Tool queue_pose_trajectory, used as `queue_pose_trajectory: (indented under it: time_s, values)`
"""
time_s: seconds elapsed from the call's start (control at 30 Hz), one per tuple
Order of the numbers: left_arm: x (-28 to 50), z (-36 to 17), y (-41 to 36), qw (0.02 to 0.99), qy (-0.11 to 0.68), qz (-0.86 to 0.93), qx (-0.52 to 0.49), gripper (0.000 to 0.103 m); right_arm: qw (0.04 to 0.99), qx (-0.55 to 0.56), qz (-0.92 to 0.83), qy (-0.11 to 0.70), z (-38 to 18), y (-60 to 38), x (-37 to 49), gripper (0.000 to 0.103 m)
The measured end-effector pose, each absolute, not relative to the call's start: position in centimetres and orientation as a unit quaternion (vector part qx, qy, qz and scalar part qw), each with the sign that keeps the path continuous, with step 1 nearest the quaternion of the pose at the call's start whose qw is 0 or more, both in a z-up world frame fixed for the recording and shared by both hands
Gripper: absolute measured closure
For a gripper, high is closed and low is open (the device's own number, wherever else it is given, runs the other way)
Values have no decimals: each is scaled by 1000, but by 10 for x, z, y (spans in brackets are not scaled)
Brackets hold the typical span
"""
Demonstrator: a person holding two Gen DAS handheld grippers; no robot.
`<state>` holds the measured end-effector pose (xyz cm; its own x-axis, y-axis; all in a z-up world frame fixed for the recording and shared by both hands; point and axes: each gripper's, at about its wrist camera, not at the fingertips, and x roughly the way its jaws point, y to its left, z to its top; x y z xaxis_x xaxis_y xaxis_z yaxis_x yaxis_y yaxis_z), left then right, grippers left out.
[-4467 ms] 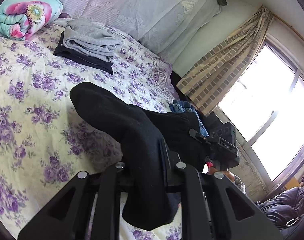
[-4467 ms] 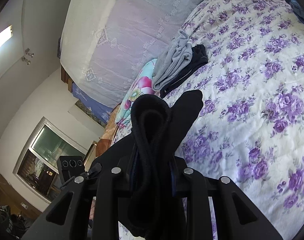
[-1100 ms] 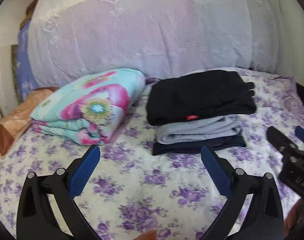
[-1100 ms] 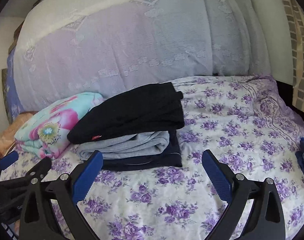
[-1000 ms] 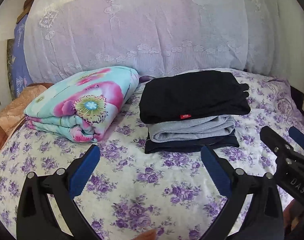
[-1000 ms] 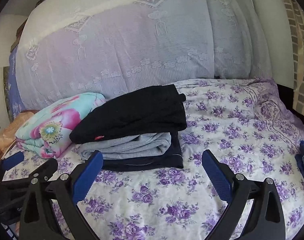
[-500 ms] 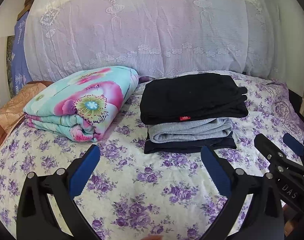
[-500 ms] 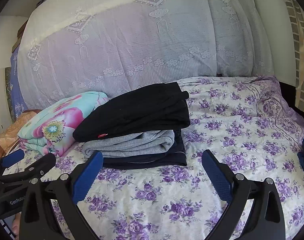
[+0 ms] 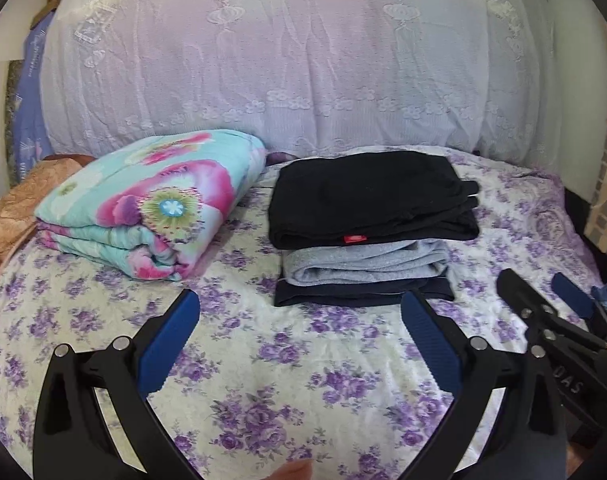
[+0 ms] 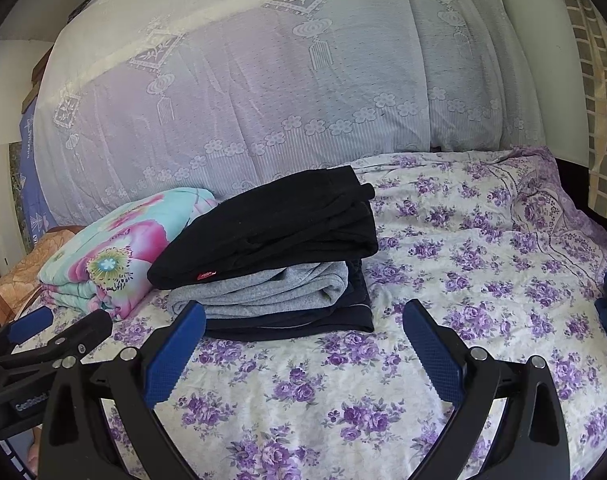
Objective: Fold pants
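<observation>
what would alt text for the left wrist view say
A stack of three folded garments sits on a flowered bedspread: black pants on top, a grey piece under them, a dark one at the bottom. A folded floral quilt lies to its left, and the open left claw hovers in front, empty.

Bare bedspread (image 9: 263,360) ahead; clothes stack (image 9: 367,240) and quilt (image 9: 151,204) block beyond.
</observation>
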<state>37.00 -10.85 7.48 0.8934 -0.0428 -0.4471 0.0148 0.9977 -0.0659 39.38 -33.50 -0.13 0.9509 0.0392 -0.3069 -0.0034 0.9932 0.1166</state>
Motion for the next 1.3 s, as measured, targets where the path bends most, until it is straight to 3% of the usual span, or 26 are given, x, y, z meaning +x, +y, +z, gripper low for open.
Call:
queue_pose_trajectory:
  time_s: [0.2, 0.57, 0.8, 1.3]
  values:
    - [359, 84, -112, 978, 210, -14, -3, 4, 987, 27, 1, 161, 5, -324, 391, 4]
    - [376, 75, -92, 957, 286, 33, -31, 4, 984, 10, -2, 181, 1, -316, 395, 4]
    - [369, 79, -112, 958, 270, 83, 47, 4, 981, 26, 8, 194, -1, -318, 397, 4]
    - [365, 86, -108, 963, 264, 60, 19, 4, 981, 32, 14, 190, 6, -322, 392, 4]
